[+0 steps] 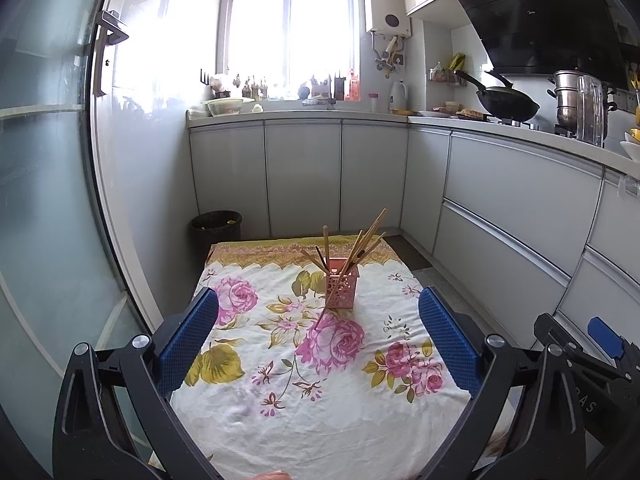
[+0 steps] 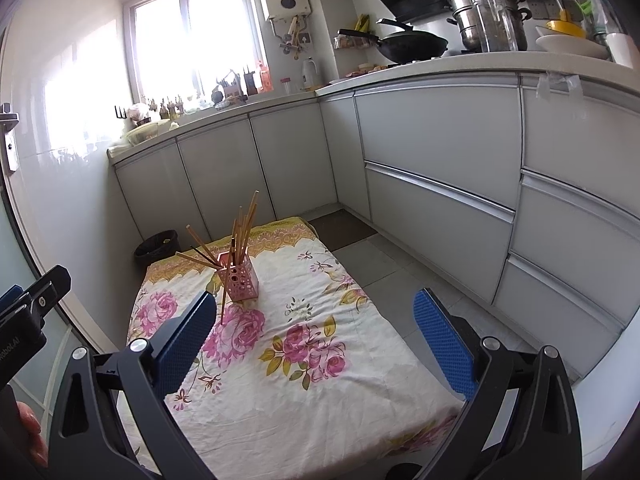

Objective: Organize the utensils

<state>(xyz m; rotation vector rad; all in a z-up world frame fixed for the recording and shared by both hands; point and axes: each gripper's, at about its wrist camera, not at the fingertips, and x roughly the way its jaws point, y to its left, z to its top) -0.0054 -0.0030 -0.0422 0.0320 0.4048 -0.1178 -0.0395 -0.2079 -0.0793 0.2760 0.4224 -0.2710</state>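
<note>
I hold both tongs released, the left gripper point(image 1: 318, 334) and right gripper point(image 2: 316, 332) empty above the near part of the floral cloth point(image 1: 320, 412). The pink holder point(image 1: 341, 289) stands at the far middle, chopsticks point(image 1: 370, 240) splayed in it, one chopstick point(image 1: 326, 310) leaning outside. They look light, stiff, slippery; I'd pinch that one mid-shaft, and the holder may tip

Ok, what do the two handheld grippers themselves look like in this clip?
Both match: the left gripper and right gripper have black angular linkage frames with silver pivot bolts, and jaws faced with blue, dimple-textured pads. White lettering marks each black body, only partly readable. A bit of a bare hand shows, with no sleeve in view.
</note>
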